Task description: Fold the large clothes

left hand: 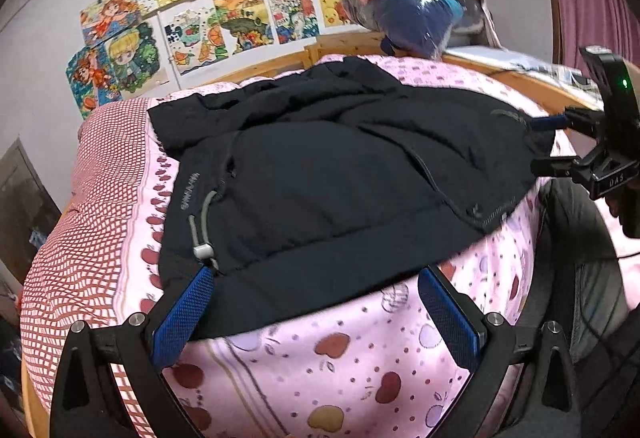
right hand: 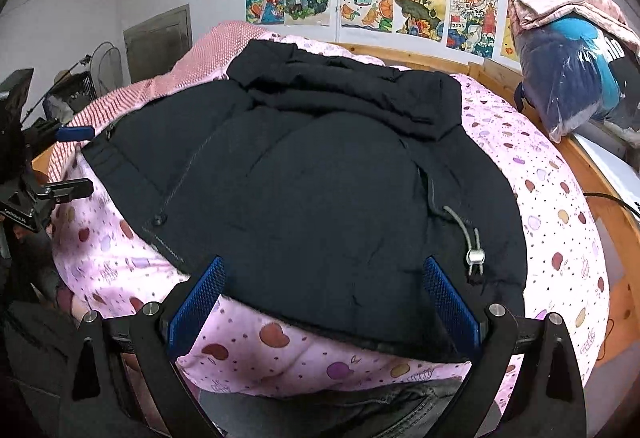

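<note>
My left claw (left hand: 316,302) and right claw (right hand: 324,298) gape wide at the jacket (right hand: 320,189) hem, placed to pinch both corners.

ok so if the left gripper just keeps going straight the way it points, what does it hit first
Most likely the black jacket: the open left gripper already straddles its near hem on the pink quilt. Depth is hard to judge here.
</note>
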{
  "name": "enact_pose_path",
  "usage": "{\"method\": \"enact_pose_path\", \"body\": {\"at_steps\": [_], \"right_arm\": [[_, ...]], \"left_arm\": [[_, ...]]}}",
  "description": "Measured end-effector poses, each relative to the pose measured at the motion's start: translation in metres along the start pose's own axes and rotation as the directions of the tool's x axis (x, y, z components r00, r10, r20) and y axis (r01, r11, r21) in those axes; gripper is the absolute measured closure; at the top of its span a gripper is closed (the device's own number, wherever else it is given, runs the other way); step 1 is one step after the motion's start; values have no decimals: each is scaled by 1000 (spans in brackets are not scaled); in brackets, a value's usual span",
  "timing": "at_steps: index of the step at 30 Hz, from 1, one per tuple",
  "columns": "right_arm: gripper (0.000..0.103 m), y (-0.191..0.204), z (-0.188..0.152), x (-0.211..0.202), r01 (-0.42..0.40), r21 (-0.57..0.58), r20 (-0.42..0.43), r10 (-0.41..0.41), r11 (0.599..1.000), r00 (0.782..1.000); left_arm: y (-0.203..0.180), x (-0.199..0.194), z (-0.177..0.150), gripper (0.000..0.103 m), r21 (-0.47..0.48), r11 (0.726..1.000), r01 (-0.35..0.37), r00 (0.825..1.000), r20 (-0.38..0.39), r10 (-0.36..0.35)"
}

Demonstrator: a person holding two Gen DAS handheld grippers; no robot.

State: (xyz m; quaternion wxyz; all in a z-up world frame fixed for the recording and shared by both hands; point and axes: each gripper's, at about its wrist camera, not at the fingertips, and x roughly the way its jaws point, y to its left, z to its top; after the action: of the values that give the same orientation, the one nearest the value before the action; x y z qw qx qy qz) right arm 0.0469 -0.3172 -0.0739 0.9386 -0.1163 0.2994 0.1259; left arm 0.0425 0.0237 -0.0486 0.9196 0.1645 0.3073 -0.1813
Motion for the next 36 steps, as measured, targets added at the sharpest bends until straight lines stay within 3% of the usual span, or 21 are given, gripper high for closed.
{"method": "enact_pose_path", "body": {"at_steps": [9, 27, 36], "right_arm": [[6, 18, -12, 9, 14, -75, -27, -16, 997, 1000], [6, 42, -22, 8, 101, -198, -33, -110, 975, 993], [3, 40, -18, 10, 128, -141, -3, -130, 982, 992]], "left_arm": [[-19, 10, -8, 0, 55, 998, -8, 999, -45, 10], [-10, 24, -11, 0, -22, 999, -31, 994, -104, 29], [-3, 28, -11, 0, -99, 995, -16, 993, -117, 4]]}}
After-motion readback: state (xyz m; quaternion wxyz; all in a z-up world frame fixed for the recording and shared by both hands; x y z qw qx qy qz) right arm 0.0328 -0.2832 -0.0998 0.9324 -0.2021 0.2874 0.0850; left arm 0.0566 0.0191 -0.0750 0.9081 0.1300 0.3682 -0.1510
